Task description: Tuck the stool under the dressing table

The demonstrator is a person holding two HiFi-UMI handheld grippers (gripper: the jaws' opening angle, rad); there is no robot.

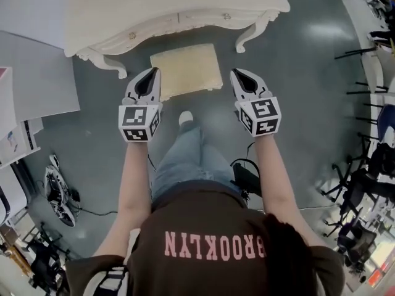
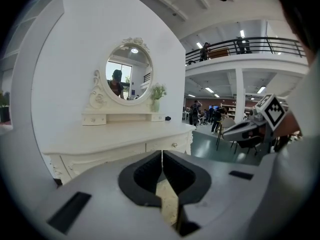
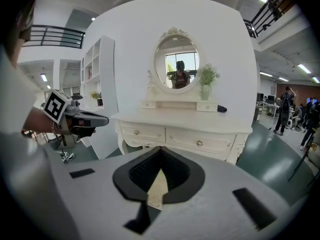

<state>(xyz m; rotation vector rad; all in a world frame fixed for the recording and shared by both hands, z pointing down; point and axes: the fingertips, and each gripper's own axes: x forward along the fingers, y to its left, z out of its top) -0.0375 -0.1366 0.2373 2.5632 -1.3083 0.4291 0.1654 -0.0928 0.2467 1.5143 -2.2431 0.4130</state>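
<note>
Person's shirt [image 1: 210, 245]: seen nearest in the head view, brown with pale lettering; both bare forearms are stretched forward, each hand carrying a gripper
Jeans leg [image 1: 185, 159]: extended toward the furniture, ending in a pale shoe [image 1: 186, 118] set on the floor just near the stool
Left gripper [image 1: 153, 71]: held at the stool's left side, tips pointed far and somewhat down; its jaws are closed tip to tip and nothing is gripped, only the cream seat being glimpsed beyond the hollow behind the tips
Right gripper [image 1: 235, 73]: held at the stool's right side, level with the other; its jaws are likewise pressed together and empty, with the seat visible past them
Stool [image 1: 186, 71]: cream cushioned rectangle, stood on the floor between the two grippers; it is placed just in front of the dressing table, between the two curved front legs, with most of its seat outside the tabletop's edge
Dressing table [image 1: 179, 5]: ivory, with carved legs and two knobbed drawers, set against a white wall at the far side
Mirror [image 3: 182, 69]: oval, in an ornate frame, mounted upright on a small shelf unit on the tabletop
Vase [image 3: 206, 91]: pale, holding green sprigs, stood just right of the mirror
Floor [image 1: 296, 91]: glossy grey-green; black cables [image 1: 247, 177] are laid near the person's right side
</note>
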